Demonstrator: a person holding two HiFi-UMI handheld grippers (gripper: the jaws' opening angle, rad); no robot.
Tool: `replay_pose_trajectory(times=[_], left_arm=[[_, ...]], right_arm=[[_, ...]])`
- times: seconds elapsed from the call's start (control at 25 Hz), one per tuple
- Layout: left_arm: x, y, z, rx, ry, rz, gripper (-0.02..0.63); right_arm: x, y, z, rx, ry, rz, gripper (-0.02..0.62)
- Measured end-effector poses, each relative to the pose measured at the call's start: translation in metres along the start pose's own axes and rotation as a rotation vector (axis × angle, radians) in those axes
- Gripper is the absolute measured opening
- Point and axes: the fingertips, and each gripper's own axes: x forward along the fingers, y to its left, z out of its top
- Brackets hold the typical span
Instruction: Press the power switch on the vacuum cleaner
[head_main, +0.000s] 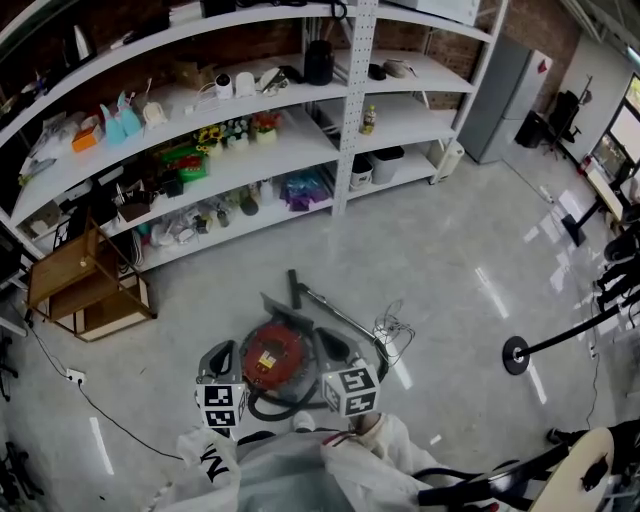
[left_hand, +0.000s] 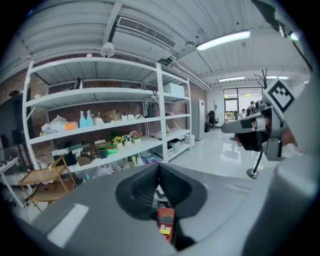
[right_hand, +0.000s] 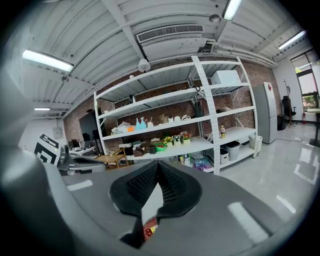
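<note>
As I stand over the grey floor (head_main: 450, 250), I list what lies below and ahead of me:

Item 1, left gripper (left_hand: 159, 166): fingers pressed together at the tips, nothing between them; held just beside the left flank of the vacuum cleaner (head_main: 275, 358), aimed toward the shelving (head_main: 350, 100).

Item 2, right gripper (right_hand: 157, 163): fingers likewise closed tip to tip, empty; held just beside the machine's right flank, facing the same shelves.

Item 3, vacuum cleaner: round red body with a black hose looped at its near side, sitting on the floor between my two grippers. A red sliver with a label shows under the closed pads in each gripper view. Power switch too small to single out.

Item 4, wand (head_main: 335, 308): metal tube lying on the floor just beyond the red body.

Item 5, shelving: white, several tiers, crowded with small goods, against a brick wall.

Item 6, wooden rack (head_main: 80, 280): left of the shelving's foot.

Item 7, round black stand base (head_main: 515, 355): well apart, to my right
</note>
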Motion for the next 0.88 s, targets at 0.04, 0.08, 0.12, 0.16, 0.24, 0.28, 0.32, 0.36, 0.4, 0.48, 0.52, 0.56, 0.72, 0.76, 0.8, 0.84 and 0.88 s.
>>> replay_pose_trajectory(times=[0.04,0.08,0.12,0.16,0.24,0.28,0.32,0.36,0.4,0.48,0.52,0.56,0.72,0.76,0.8,0.84,0.88], left_arm=[[0.0,0.001,0.003,0.003,-0.008,0.001,0.0],[0.0,0.002,0.008,0.005,-0.017,0.002,0.0],[-0.001,0.003,0.013,0.006,-0.027,0.003,0.0],[-0.001,0.004,0.018,0.007,-0.039,0.003,0.0],[-0.004,0.005,0.029,0.006,-0.061,0.002,0.0],[-0.006,0.006,0.035,0.005,-0.072,0.0,0.0],[-0.008,0.006,0.039,0.005,-0.084,-0.001,0.0],[-0.011,0.007,0.044,0.004,-0.097,-0.004,0.0],[-0.015,0.008,0.049,0.004,-0.11,-0.006,0.0],[-0.021,0.011,0.057,0.003,-0.132,-0.011,0.0],[-0.024,0.013,0.06,0.003,-0.14,-0.012,0.0],[-0.027,0.015,0.062,0.003,-0.148,-0.013,0.0],[-0.043,0.026,0.07,0.0,-0.181,-0.015,0.0],[-0.048,0.029,0.071,0.001,-0.189,-0.017,0.0],[-0.053,0.031,0.073,0.002,-0.197,-0.02,0.0],[-0.057,0.033,0.074,0.005,-0.204,-0.023,0.0],[-0.062,0.035,0.076,0.009,-0.211,-0.028,0.0]], right_arm=[[0.001,0.0,0.002,0.0,-0.006,0.001,0.002],[0.002,0.001,0.004,-0.001,-0.012,0.003,0.0],[0.002,0.002,0.007,-0.003,-0.018,0.004,0.002],[0.003,0.003,0.01,-0.006,-0.025,0.005,0.001],[0.003,0.006,0.017,-0.013,-0.038,0.005,0.002],[0.002,0.008,0.02,-0.018,-0.044,0.004,0.0],[0.0,0.01,0.022,-0.023,-0.049,0.003,0.0],[-0.001,0.012,0.025,-0.028,-0.055,0.001,0.0],[-0.002,0.015,0.028,-0.032,-0.062,-0.002,0.002],[-0.005,0.02,0.034,-0.039,-0.074,-0.006,0.0],[-0.006,0.024,0.036,-0.042,-0.079,-0.009,0.0],[-0.007,0.027,0.039,-0.044,-0.084,-0.012,0.0],[-0.015,0.047,0.047,-0.058,-0.109,-0.016,0.001],[-0.018,0.052,0.049,-0.06,-0.116,-0.018,0.001],[-0.02,0.057,0.051,-0.062,-0.123,-0.02,0.001],[-0.023,0.062,0.053,-0.063,-0.131,-0.024,0.0],[-0.025,0.066,0.054,-0.064,-0.138,-0.029,0.0]])
